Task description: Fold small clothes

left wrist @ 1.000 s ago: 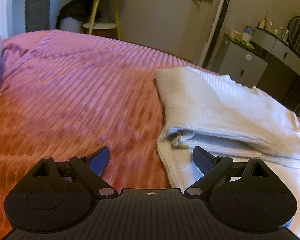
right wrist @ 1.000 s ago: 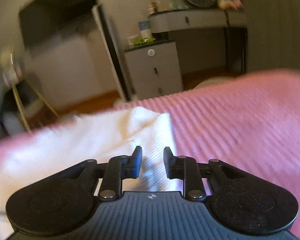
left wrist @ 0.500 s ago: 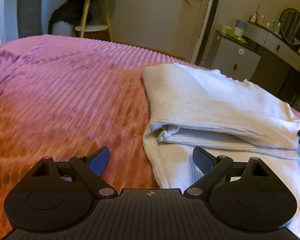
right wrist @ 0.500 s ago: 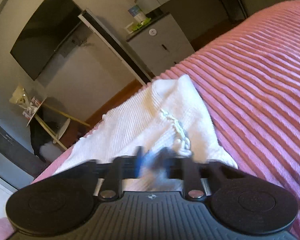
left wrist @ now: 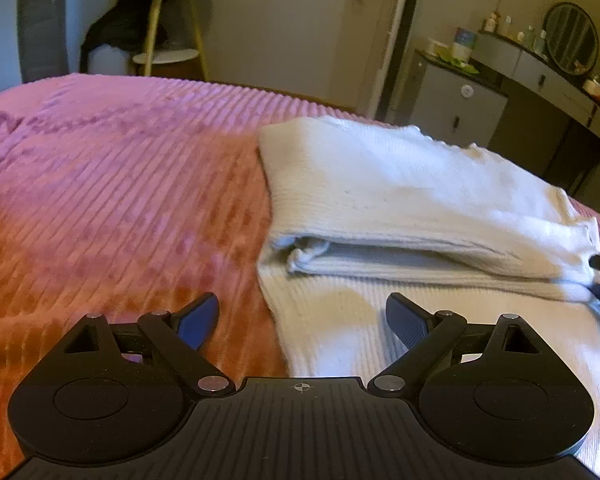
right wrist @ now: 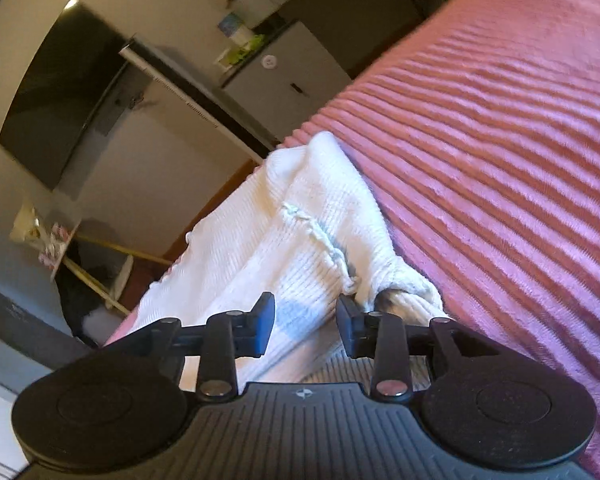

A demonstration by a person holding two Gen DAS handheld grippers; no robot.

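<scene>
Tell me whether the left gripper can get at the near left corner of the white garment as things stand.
Probably yes. The left gripper stands open with the white garment lying just ahead on the pink bedspread, its near edge between the jaws, and nothing in the way.

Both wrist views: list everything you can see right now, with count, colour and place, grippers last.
garment: one, white ribbed knit, folded over itself on the bed, right of the left gripper
bedspread: one, pink ribbed, under the garment
side table: one, pale wood, by the far wall, small items on top
dark clothing: one heap, black, beside the side table
cabinet: one, grey, past the bed's far edge
vanity: one, grey, with a round mirror
TV: one, black, on the wall
left gripper: one, black, open over the garment's left edge
right gripper: one, black, open above the garment, jaws just opened wider
</scene>
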